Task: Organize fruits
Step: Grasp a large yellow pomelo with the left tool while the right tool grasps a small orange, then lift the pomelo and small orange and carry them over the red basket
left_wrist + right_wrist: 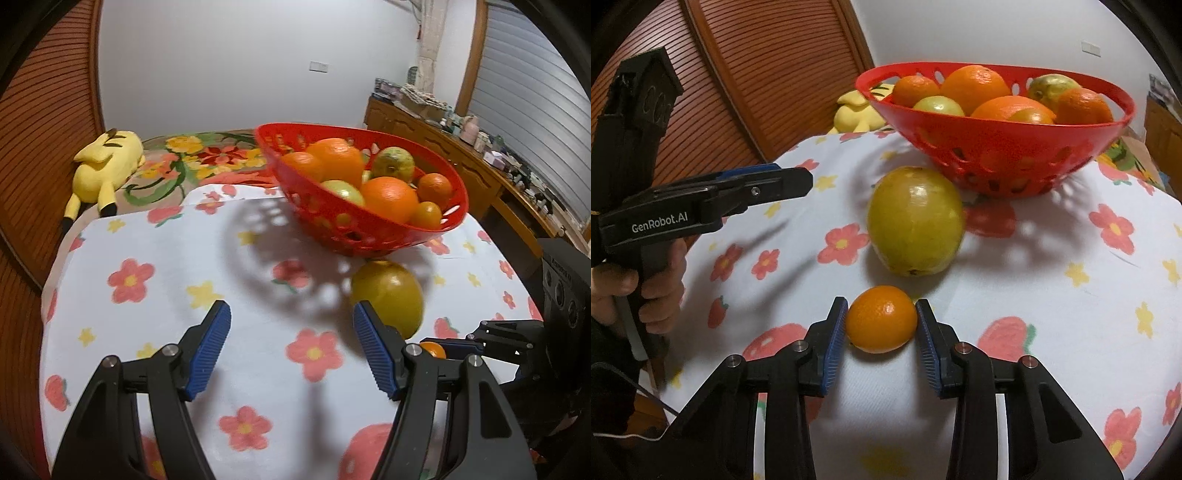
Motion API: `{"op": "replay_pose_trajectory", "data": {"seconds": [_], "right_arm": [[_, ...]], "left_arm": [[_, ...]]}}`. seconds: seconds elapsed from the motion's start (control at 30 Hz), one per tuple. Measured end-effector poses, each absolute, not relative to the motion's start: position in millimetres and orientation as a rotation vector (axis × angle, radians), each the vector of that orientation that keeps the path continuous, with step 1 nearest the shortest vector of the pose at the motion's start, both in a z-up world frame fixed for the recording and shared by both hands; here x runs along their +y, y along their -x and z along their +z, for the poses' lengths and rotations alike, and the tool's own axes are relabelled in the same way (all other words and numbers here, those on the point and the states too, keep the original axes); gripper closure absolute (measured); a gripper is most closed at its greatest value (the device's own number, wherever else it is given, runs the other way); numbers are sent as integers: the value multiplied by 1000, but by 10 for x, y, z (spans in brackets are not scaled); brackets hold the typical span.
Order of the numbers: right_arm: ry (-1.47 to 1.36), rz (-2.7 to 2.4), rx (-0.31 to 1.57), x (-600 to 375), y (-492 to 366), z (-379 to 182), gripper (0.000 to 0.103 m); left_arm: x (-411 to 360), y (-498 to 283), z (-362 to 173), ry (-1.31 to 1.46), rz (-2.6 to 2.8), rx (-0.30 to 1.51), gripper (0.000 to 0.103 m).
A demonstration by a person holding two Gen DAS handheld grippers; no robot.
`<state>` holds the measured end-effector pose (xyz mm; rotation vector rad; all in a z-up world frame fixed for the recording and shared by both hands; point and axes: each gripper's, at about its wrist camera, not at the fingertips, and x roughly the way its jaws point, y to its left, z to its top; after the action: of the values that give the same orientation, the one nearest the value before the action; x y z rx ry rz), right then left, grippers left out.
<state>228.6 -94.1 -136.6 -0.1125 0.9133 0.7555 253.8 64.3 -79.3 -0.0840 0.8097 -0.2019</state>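
Note:
A red plastic basket (369,236) (997,151) holds several oranges and green-yellow fruits. A large yellow-green fruit (388,297) (916,221) lies on the flowered tablecloth just in front of the basket. A small orange (881,319) (433,349) sits between the blue pads of my right gripper (881,325), which is closed on it at table level. My left gripper (291,325) is open and empty over the cloth, left of the large fruit; it also shows in the right wrist view (768,184).
The table wears a white flowered cloth (184,258). A yellow plush toy (105,162) lies behind the table on a flowered bedspread. A wooden louvred door (768,66) is at the left. A cluttered wooden sideboard (461,144) stands at the right.

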Motion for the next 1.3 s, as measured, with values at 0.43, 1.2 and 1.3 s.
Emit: {"op": "replay_pose_trajectory", "data": {"seconds": [0.43,1.2,1.3], "right_arm": [[67,657,859,-1508,-2291,-1178,66],[33,650,858,-1767,-2374,-1147,66],[31,649,859,-1779,-2376,-1153,66]], "left_arm": [[130,-2725,-719,85,-296,826,34],[-149,-2986,-1040,53,-309,951,34],[-156,-2969,-1065,50,-319,943,39]]}}
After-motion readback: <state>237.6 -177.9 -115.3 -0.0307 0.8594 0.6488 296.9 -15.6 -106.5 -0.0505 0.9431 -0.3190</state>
